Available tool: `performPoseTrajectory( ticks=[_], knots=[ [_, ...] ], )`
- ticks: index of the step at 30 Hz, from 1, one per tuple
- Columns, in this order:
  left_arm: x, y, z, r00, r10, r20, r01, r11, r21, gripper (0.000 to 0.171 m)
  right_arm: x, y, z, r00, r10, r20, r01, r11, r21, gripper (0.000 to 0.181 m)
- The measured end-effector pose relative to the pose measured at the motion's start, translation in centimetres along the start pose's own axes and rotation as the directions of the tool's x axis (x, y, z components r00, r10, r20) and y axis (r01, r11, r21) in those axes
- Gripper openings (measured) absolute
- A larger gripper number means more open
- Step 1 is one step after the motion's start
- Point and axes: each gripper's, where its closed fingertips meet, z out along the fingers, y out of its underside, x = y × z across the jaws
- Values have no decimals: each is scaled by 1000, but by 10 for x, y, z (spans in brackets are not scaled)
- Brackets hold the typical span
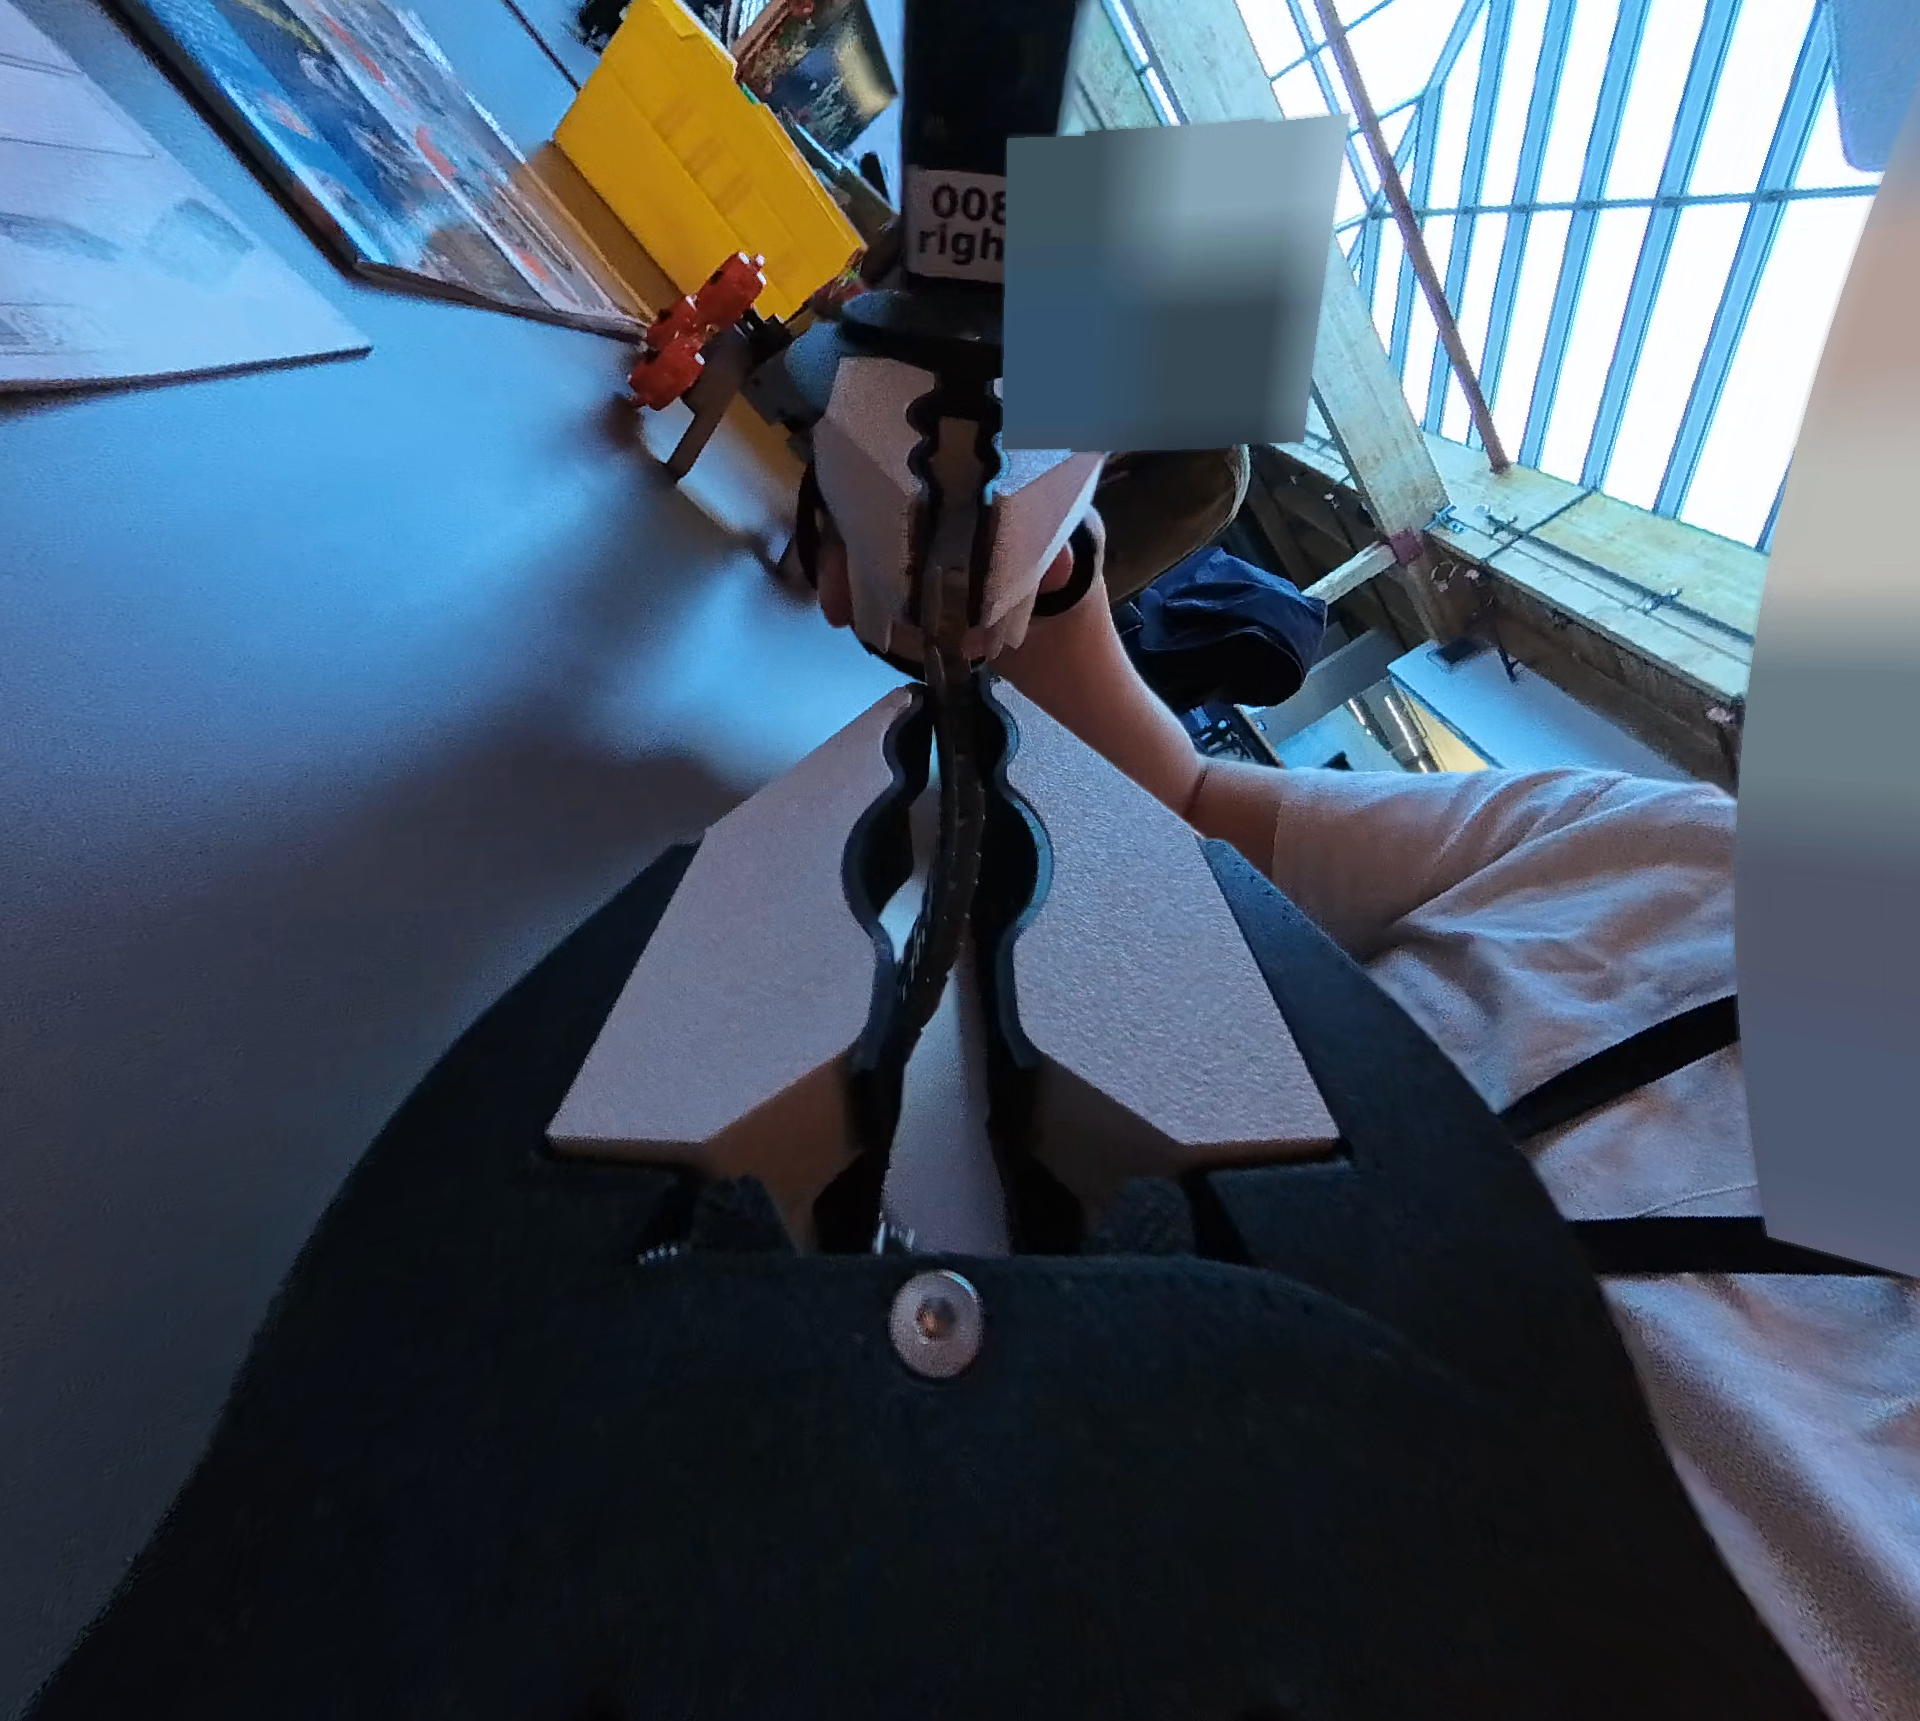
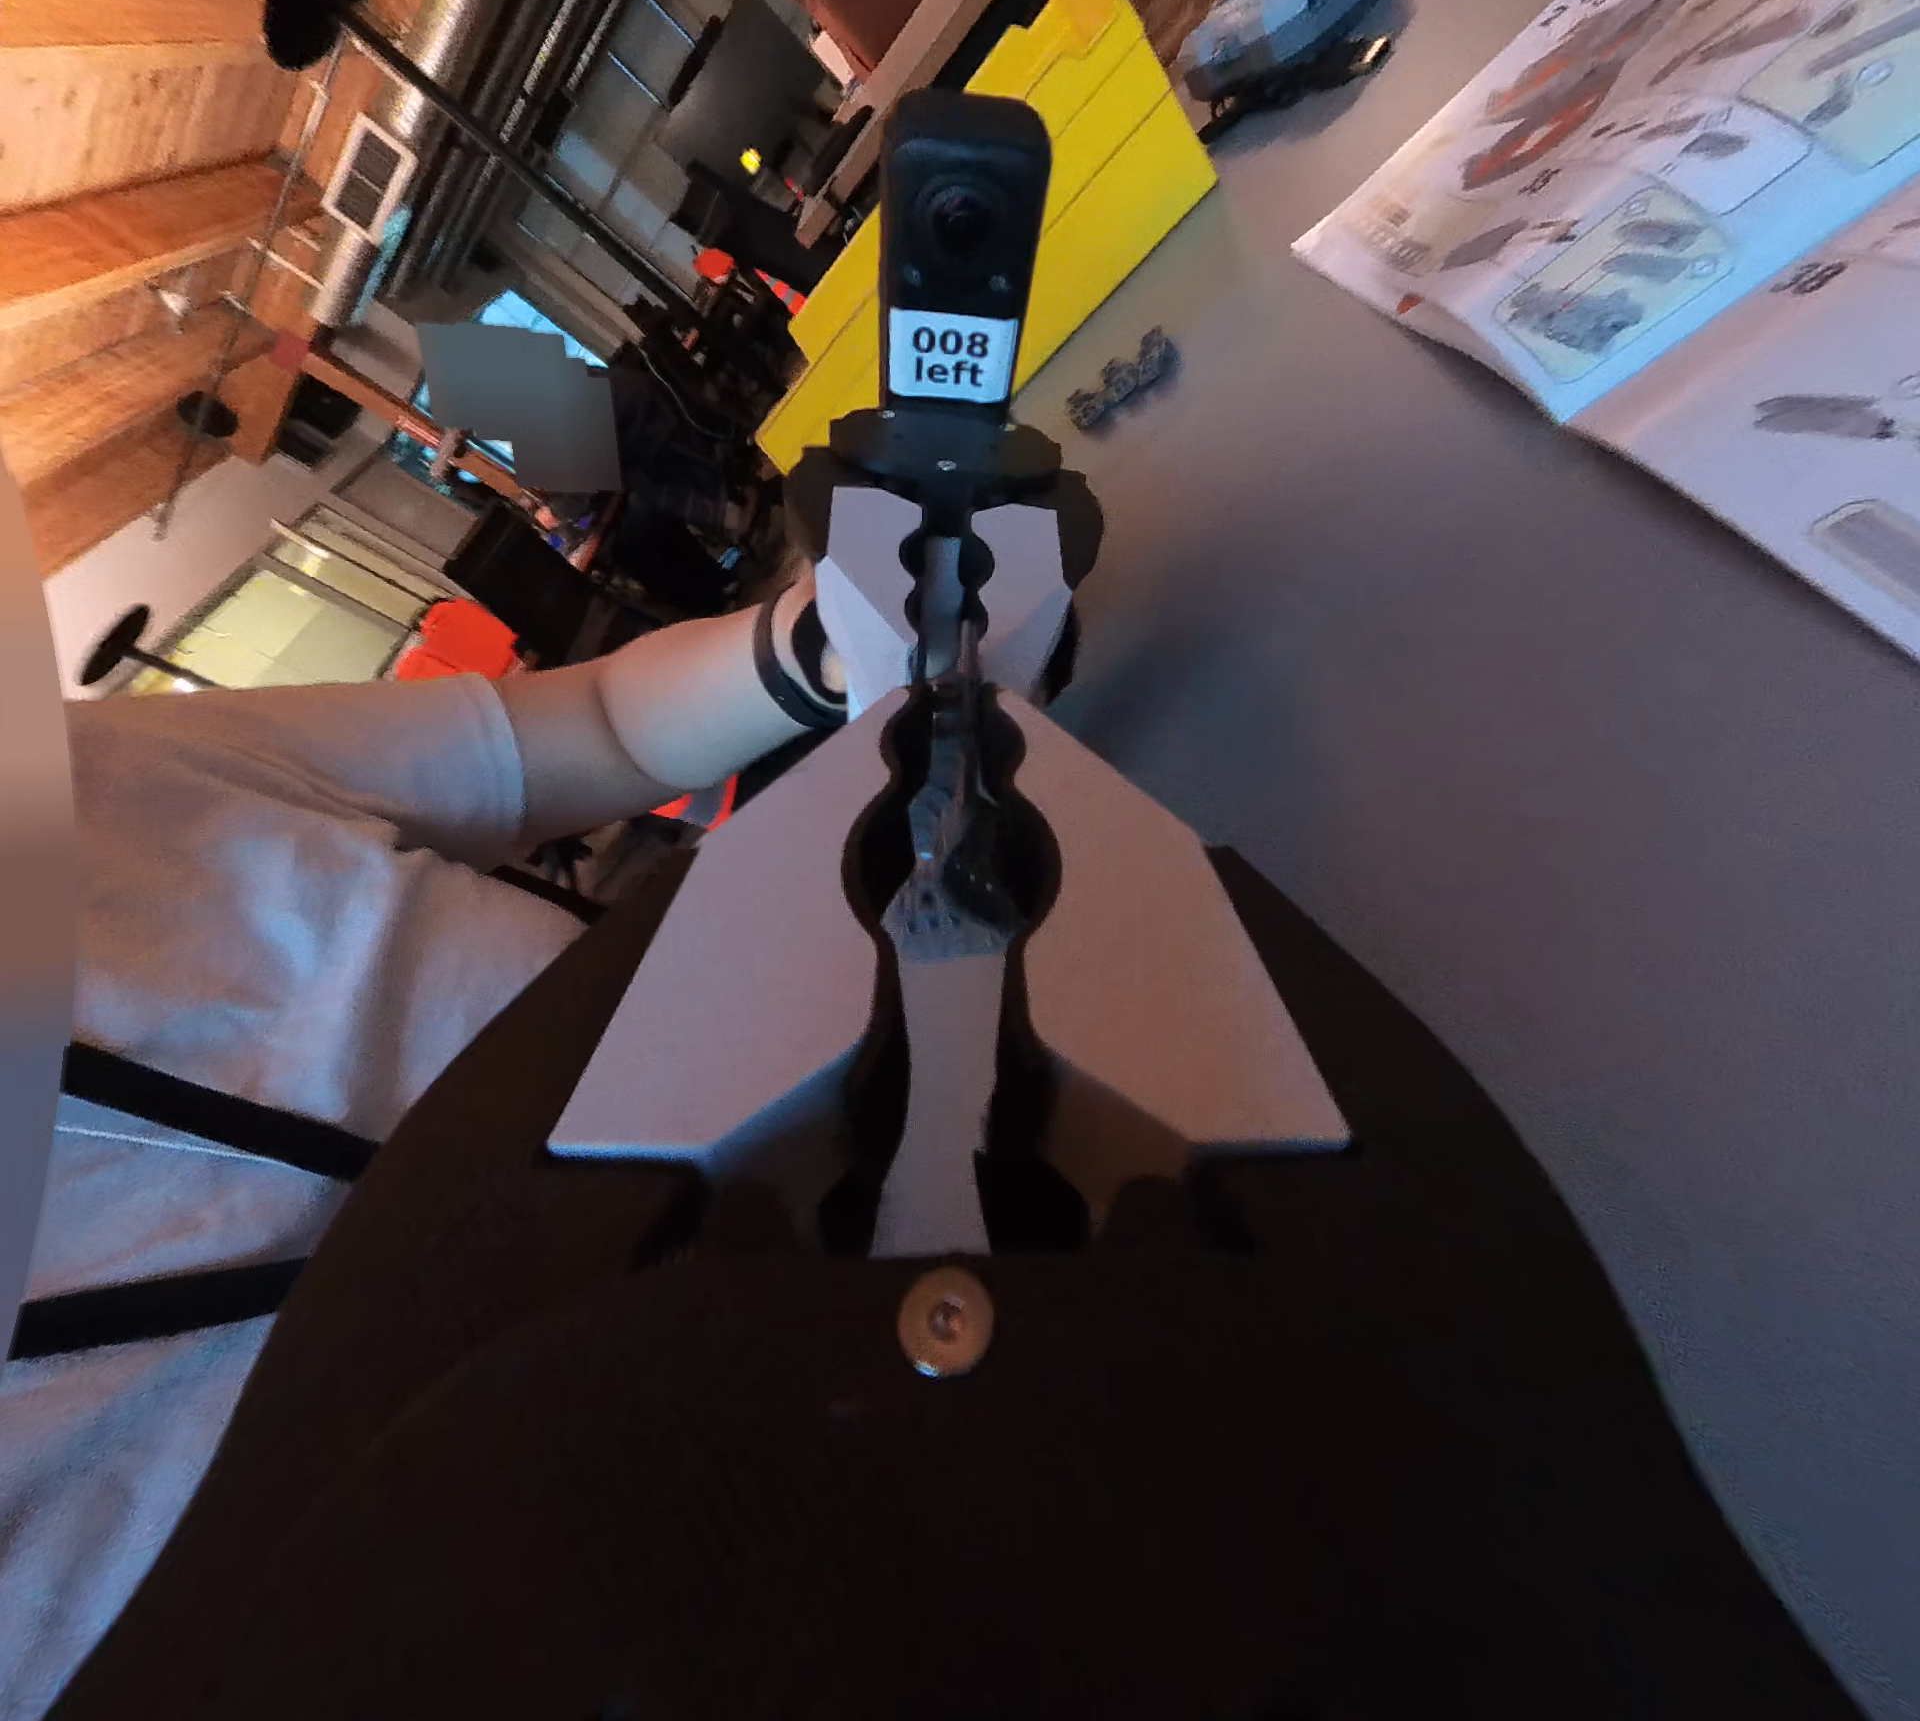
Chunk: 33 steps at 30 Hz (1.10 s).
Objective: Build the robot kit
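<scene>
My left gripper (image 1: 948,700) is shut on a long dark studded toy-brick piece (image 1: 951,798) that runs lengthwise between its fingers. My right gripper (image 1: 940,645) faces it almost tip to tip and is shut on the far end of the same piece. In the right wrist view my right gripper (image 2: 951,697) holds the grey and black piece (image 2: 940,902), and the left gripper (image 2: 938,669) meets it from the far side. Both are held above the grey table (image 1: 312,736). The middle of the piece is hidden by the fingers.
A yellow bin (image 1: 686,154) (image 2: 1060,196) stands on the table behind the grippers. An orange-red brick assembly (image 1: 698,321) sits beside it. An open instruction booklet (image 2: 1662,237), a grey brick vehicle (image 2: 1288,19) and a small grey brick piece (image 2: 1122,385) lie nearby. A printed box (image 1: 343,113) lies farther back. Only a small space, under 4 cm, lies between the two pairs of fingers. The orange-red brick assembly (image 1: 698,321) is about equally far from each gripper, around 25 cm.
</scene>
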Motion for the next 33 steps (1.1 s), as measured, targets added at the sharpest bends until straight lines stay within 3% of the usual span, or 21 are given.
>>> performPoseTrajectory(
  ticks=[4,14,17,22,23,28,33],
  knots=[
    [17,-8,-3,995,45,-88,-43,999,30,5,-14,-10,3,974,162,157,-171,984,45,7],
    [3,2,-4,998,-54,37,51,997,60,5,0,2,5,934,259,247,-276,960,36,11],
    [0,9,-5,993,-37,116,27,996,86,5,0,8,7,928,261,265,-274,962,15,6],
    [0,0,-10,990,1,142,-20,990,136,5,3,5,4,886,315,340,-351,935,49,13],
    [-2,-1,-12,989,6,146,-26,991,135,5,2,4,3,878,317,360,-357,933,49,6],
    [-10,1,-14,990,-38,134,24,995,98,5,10,6,6,942,200,269,-222,974,54,6],
    [-19,-1,-20,988,-50,149,35,995,97,5,17,3,13,955,175,238,-193,980,52,6]
  ],
)
